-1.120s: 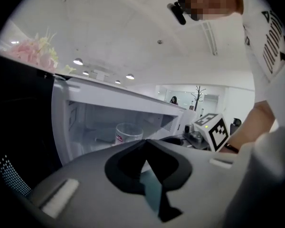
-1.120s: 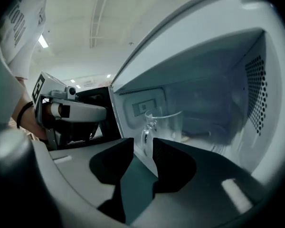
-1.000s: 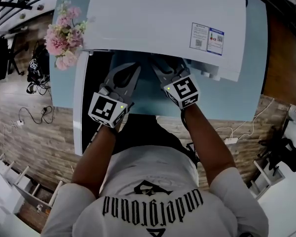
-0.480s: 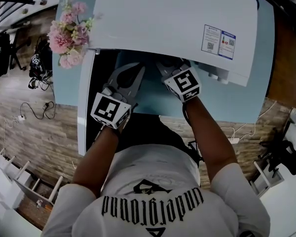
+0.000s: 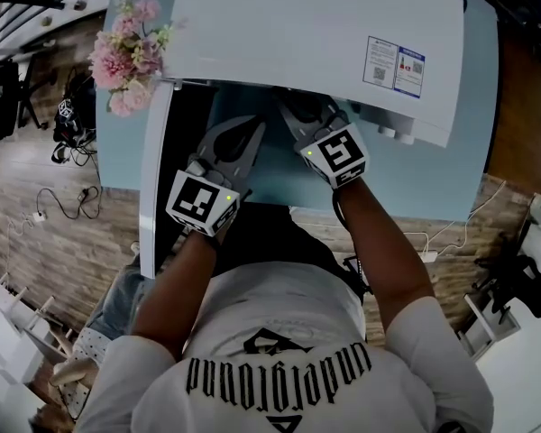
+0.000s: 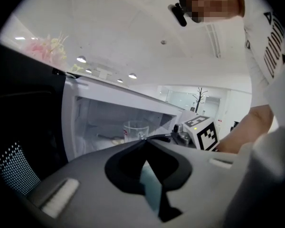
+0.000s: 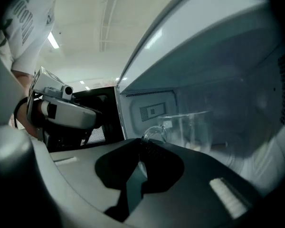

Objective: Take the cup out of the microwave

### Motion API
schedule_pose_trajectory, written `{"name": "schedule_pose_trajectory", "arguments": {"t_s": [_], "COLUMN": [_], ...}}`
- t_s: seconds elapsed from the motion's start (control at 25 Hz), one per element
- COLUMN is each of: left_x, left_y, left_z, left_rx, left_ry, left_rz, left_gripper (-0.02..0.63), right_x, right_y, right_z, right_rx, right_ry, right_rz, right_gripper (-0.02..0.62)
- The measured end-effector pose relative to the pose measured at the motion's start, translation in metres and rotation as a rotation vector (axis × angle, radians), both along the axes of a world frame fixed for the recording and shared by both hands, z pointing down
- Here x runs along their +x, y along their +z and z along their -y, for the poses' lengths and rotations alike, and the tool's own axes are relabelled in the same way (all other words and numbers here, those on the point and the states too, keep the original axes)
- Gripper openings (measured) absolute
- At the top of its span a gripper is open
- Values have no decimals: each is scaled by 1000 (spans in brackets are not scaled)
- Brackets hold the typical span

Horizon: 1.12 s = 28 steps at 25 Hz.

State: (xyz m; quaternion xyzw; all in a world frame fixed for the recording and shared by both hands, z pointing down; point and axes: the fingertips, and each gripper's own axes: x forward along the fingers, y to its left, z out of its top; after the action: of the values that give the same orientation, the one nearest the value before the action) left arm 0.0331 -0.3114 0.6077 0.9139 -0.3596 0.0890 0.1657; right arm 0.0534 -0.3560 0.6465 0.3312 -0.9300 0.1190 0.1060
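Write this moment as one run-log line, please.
stage: grasp | right gripper: jaws closing on cup handle, inside microwave | left gripper: shut, empty | cup: not yet out

Shirt (image 5: 279,373): I see big old-style letters, upside down for me. They spell "underground".
Sticker (image 5: 395,66) on the microwave (image 5: 298,34) top: blue and white, with a square code. The words are too small for me to read.

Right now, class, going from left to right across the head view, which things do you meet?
Flowers → left tool → right tool, its jaws closing with the handle of the cup between them → sticker.
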Motion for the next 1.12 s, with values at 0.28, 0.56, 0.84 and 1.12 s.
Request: {"name": "schedule_pose_trajectory", "arguments": {"t_s": [0.28,0.56,0.84,1.12], "left_x": [5,10,15,16], "left_y": [-12,-28,-37,-58], "left_z": [-22,-55,-86,-104], "left_rx": [23,63,89,133], "left_ry": [2,6,22,25], "left_rz": [-1,-11,-7,-2], "left_gripper": [50,51,51,50], "right_x": [6,9,12,17], "right_y": [-18,-33,-46,-77], "right_z": [-32,-76,-118,-147], "right_rx": [15,31,49,90], "right_ry": [0,5,14,11], "right_rz": [7,22,31,39], "right_gripper": [11,11,11,11]}}
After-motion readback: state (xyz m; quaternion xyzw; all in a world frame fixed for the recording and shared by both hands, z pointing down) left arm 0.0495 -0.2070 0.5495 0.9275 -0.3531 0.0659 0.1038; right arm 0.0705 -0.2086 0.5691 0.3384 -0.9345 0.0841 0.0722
